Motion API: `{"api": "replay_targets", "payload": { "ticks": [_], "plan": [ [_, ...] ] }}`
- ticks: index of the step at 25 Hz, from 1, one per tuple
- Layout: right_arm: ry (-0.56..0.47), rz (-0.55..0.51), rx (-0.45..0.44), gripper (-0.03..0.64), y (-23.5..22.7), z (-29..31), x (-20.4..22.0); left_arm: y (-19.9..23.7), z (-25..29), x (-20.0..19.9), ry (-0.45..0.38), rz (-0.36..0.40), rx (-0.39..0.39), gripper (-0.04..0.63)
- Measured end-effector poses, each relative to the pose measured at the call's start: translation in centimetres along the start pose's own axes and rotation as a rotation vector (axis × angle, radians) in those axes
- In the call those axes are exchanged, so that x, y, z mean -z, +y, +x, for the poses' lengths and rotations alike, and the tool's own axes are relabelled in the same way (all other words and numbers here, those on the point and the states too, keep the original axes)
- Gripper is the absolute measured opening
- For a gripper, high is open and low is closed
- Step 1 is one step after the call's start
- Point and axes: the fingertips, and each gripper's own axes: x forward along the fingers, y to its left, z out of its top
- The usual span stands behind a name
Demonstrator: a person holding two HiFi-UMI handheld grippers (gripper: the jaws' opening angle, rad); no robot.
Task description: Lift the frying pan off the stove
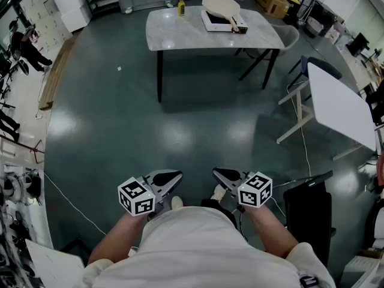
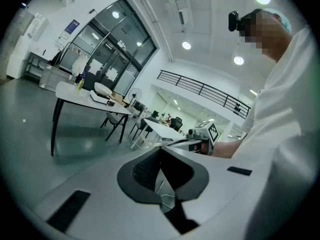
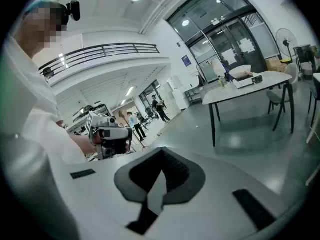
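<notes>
A pale frying pan (image 1: 221, 6) with a dark-tipped handle rests on a flat stove (image 1: 210, 23) on the white table (image 1: 180, 32) far across the floor. Both grippers are held low and close to my body, well short of that table. My left gripper (image 1: 174, 177) is shut and empty, and my right gripper (image 1: 219, 174) is shut and empty beside it. In the left gripper view the jaws meet at the left gripper (image 2: 160, 150), with the pan (image 2: 102, 88) small in the distance. The right gripper (image 3: 162, 151) looks towards the table (image 3: 250, 84) too.
A yellow bottle (image 1: 181, 8) stands on the table's far edge. A chair (image 1: 288, 38) sits at its right end. A second white table (image 1: 339, 104) and a black case (image 1: 307, 207) are on my right. A person (image 1: 24, 44) stands at far left. Dark floor (image 1: 150, 131) lies between.
</notes>
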Motion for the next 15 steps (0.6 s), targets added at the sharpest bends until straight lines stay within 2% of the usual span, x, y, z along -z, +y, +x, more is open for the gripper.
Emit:
{"api": "replay_targets", "payload": {
  "ticks": [4,8,15],
  "plan": [
    [0.017,-0.005,-0.002,0.003,2.3,2.8,0.4,2.1,-3.4,0.0,-0.012,0.01,-0.012,0.018],
    [0.046,-0.015,-0.005,0.003,3.1,4.7,-0.1,3.6,-4.5,-0.6,-0.034,0.007,-0.01,0.018],
    [0.049,0.025,-0.037,0.005,-1.8,6.5,-3.0,6.9,-0.8,-2.5,-0.03,-0.026,-0.011,0.018]
  ]
}}
